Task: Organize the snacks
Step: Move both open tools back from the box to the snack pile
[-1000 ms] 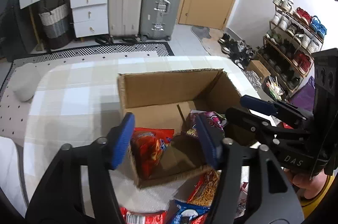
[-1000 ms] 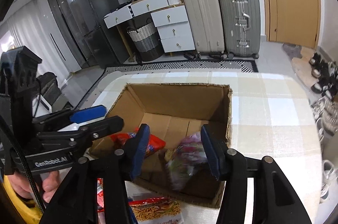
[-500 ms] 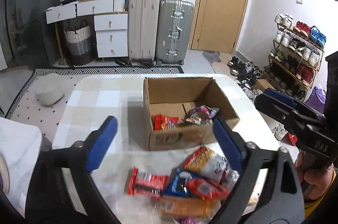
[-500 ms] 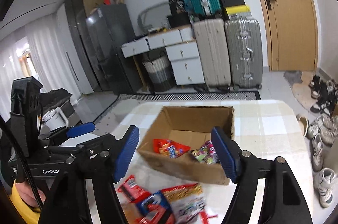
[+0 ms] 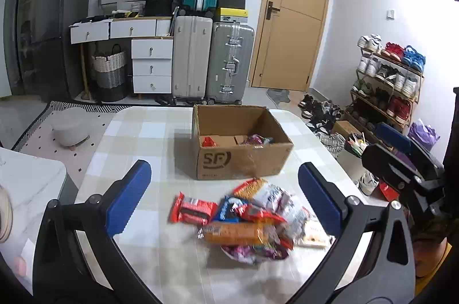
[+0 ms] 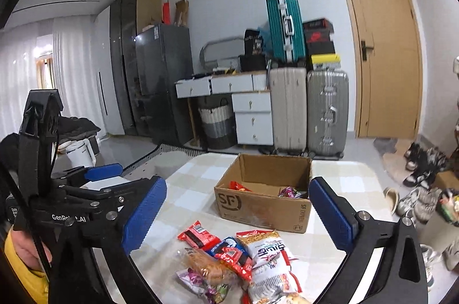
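An open cardboard box [image 5: 241,157] marked SF stands on the checked table [image 5: 137,143]; it also shows in the right wrist view [image 6: 264,206]. A red packet [image 5: 208,141] and a purple packet [image 5: 256,139] lie inside it. A heap of snack packets [image 5: 246,218] lies on the table in front of the box, seen too in the right wrist view [image 6: 238,255]. My left gripper [image 5: 223,200] is open and empty, held above the heap. My right gripper [image 6: 238,213] is open and empty, to the right of the left one.
Suitcases [image 5: 212,60] and white drawers [image 5: 152,65] stand against the back wall. A shoe rack [image 5: 387,80] and loose shoes are on the floor at the right. A white side surface [image 5: 23,183] is at the left of the table.
Both grippers have pulled back and up from inside the box and opened wider. The purple packet now lies in the box. The heap of packets has come into view.
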### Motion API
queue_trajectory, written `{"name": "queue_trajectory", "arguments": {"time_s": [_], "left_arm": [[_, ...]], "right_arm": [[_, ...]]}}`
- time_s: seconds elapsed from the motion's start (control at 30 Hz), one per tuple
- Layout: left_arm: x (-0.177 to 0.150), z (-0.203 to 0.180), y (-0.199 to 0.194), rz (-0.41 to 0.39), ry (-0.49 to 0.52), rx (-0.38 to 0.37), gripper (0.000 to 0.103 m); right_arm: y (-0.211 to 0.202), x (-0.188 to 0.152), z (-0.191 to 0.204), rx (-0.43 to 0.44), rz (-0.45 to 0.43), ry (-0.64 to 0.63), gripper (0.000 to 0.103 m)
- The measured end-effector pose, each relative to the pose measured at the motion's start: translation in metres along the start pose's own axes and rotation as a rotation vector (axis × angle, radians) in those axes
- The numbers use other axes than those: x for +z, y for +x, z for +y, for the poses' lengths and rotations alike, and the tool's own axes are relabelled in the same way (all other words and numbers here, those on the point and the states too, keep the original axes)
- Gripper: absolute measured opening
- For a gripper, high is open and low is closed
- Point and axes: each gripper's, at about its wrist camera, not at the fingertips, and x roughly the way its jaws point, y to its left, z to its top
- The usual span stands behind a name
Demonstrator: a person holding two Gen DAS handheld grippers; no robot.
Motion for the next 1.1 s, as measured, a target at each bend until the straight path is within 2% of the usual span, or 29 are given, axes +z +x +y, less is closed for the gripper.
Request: {"name": "queue_trajectory", "arguments": {"time_s": [0.13, 0.27, 0.5, 0.63, 0.7, 0.9, 1.1], "left_arm": [[-0.019, -0.011, -0.029, 0.007, 0.019, -0.018, 0.102], [-0.041, -0.021, -0.050, 0.012, 0.030, -0.028, 0.102], [-0.070, -0.030, -0.065, 0.046, 0.031, -0.030, 0.102], [-0.083, -0.036, -0.059, 0.076, 0.049, -0.025, 0.102], [-0.082, -0.036, -0.046, 0.095, 0.048, -0.027, 0.102], [-0.107, -0.039, -0.017, 0.162, 0.055, -0.028, 0.102], [-0.125, -0.041, 0.026, 0.259, 0.059, -0.024, 0.102]], "right_arm": [[-0.021, -0.009, 0.014, 0.000, -0.011, -0.030, 0.102], [-0.030, -0.022, 0.024, -0.014, 0.015, -0.055, 0.102], [-0.045, -0.044, 0.024, -0.059, 0.040, -0.043, 0.102], [-0.051, -0.055, 0.015, -0.079, 0.051, -0.022, 0.102], [-0.052, -0.062, 0.011, -0.082, 0.063, -0.004, 0.102], [-0.060, -0.085, -0.003, -0.110, 0.098, 0.017, 0.102], [-0.055, -0.108, -0.017, -0.119, 0.142, 0.025, 0.102]]}}
